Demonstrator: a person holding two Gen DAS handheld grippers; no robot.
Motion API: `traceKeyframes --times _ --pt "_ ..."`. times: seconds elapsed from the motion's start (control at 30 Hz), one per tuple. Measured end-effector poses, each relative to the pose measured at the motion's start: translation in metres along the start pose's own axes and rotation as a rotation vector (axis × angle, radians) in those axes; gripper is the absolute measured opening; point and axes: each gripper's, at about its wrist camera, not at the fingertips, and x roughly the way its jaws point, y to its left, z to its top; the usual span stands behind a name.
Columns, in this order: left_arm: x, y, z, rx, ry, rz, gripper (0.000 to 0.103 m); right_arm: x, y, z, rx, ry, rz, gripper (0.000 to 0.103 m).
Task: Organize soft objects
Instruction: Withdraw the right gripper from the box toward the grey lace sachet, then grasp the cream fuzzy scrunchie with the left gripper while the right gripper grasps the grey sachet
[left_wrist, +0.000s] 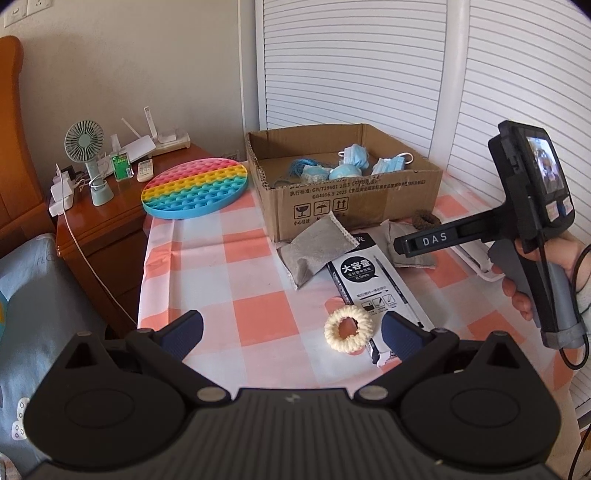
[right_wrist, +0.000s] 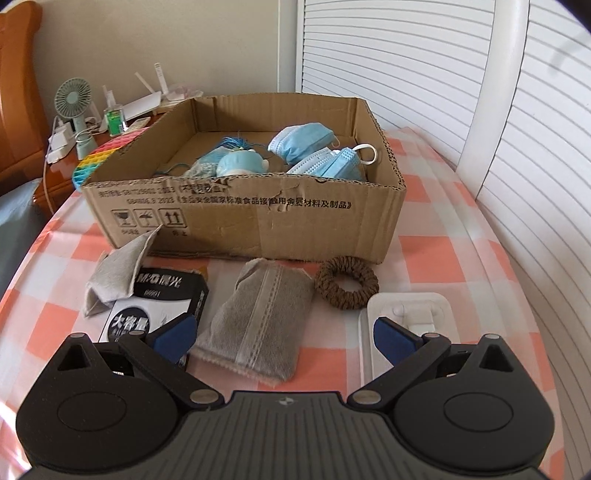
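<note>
Hovering with both sets of fingers spread and empty, I judge my right gripper (right_wrist: 283, 334) is lining up the grey, lace-trimmed fabric pouch (right_wrist: 255, 325) lying between them, which needs lowering, pinching and lifting into the brown cardboard box (right_wrist: 258, 225) ahead.
</note>
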Motion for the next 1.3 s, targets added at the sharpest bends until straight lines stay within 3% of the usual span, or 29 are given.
traceKeyframes --times 0.27,0.5,0.67,0.93,1.03,1.17,1.3 --pt "0.015 0.002 0.000 0.000 0.036 -0.004 0.102 0.024 0.008 0.005 -0.035 0.014 -0.048 0.103" --pt "0.031 0.001 -0.002 0.038 0.071 -0.016 0.102 0.021 0.026 -0.011 -0.219 0.010 -0.100 0.103" --pt "0.043 0.001 -0.009 0.077 0.092 -0.056 0.102 0.018 0.019 -0.016 -0.196 -0.015 -0.060 0.103" --pt "0.063 0.003 -0.019 0.192 0.088 -0.132 0.101 0.016 0.021 -0.020 -0.206 -0.029 -0.068 0.103" --pt "0.071 0.003 -0.019 0.228 0.097 -0.178 0.098 0.014 0.020 -0.021 -0.212 -0.031 -0.065 0.103" --pt "0.078 0.006 -0.016 0.288 0.090 -0.242 0.081 0.014 0.019 -0.021 -0.218 -0.028 -0.058 0.103" --pt "0.083 0.006 -0.014 0.371 0.079 -0.316 0.072 0.013 0.019 -0.019 -0.234 -0.014 -0.042 0.103"
